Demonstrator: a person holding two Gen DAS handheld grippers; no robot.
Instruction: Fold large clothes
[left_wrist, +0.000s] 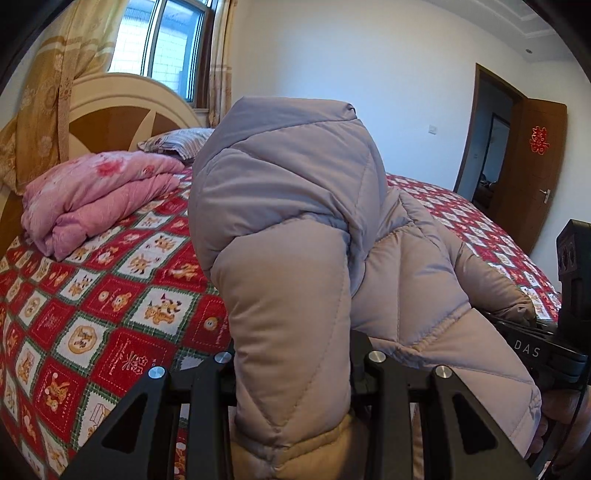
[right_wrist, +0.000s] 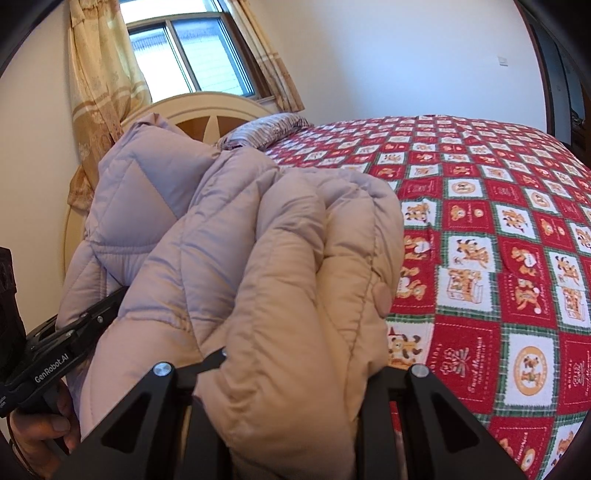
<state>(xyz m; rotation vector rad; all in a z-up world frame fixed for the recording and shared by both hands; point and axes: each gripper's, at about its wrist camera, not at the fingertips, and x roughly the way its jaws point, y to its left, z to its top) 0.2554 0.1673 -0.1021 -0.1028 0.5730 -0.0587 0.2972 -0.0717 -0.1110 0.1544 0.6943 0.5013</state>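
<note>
White walls and a curtained window (left_wrist: 162, 40) are seen behind a large bed (left_wrist: 110, 295), which is covered by a red, green and white checked bedspread printed with cartoon animals. At the head of it, a cream and brown headboard (left_wrist: 122, 107) is shown, with a striped pillow (left_wrist: 177, 142) lying against it and a folded pink quilt (left_wrist: 92, 199) resting nearby on the bedspread. A brown door (left_wrist: 532, 162) is seen standing ajar on the far wall. No boxes, baskets or other containers are visible, so nothing is shown stored in one. A padded beige-grey hooded jacket (left_wrist: 295, 229) is held up above the bed, bunched between the two tools. The left gripper (left_wrist: 295, 369) is clamped on a thick fold of the jacket, the quilted fabric being pressed between its jaws. The right gripper (right_wrist: 291, 373) is likewise closed around another bundled fold of the same jacket, with its fingertips hidden by the fabric.
</note>
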